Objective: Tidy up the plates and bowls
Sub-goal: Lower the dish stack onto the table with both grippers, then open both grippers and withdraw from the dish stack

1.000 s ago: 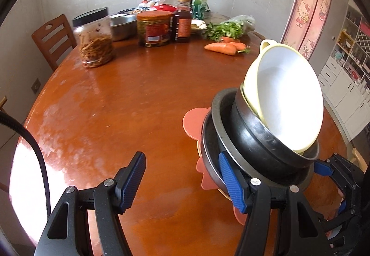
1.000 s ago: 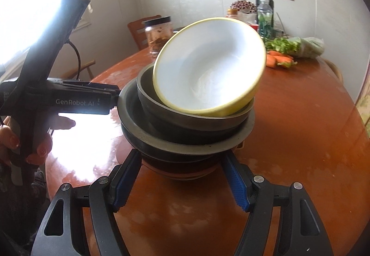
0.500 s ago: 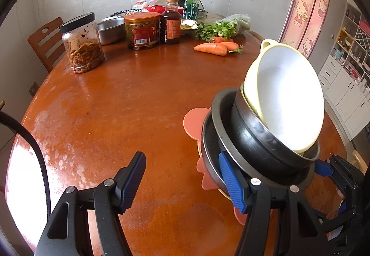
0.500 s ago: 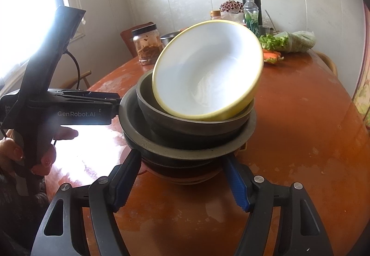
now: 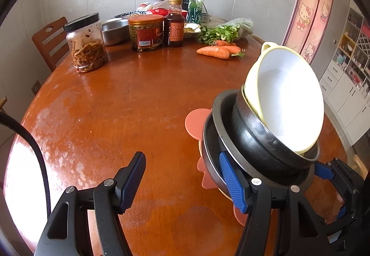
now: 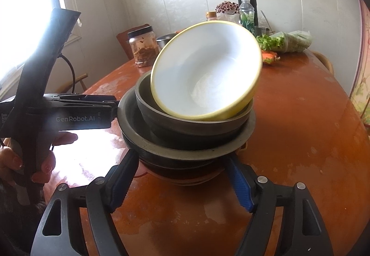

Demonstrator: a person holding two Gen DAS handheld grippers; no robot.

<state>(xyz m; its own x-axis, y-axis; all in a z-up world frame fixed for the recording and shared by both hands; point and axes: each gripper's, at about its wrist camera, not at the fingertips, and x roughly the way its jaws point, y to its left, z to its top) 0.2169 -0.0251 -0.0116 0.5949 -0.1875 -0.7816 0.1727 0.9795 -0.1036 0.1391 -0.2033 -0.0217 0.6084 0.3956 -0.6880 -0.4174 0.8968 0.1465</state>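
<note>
Right claw (image 6: pixel 181 180) opening wider than 1 second ago, releasing bowl stack (image 6: pixel 187 131) resting on table (image 6: pixel 300 140); left claw (image 5: pixel 185 183) half-open, gripping nothing.

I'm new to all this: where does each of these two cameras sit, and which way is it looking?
Left wrist view: sits on the left tongs, looking down across the wooden table toward jars; its own blue-padded fingers show, the stack of bowls to the right.
Right wrist view: sits on the right tongs, facing the stack head-on; its opening jaws flank the stack's base, and a hand holding the left tongs shows.
Shared: the stack topped by the tilted yellow-rimmed bowl, table, carrots.
</note>
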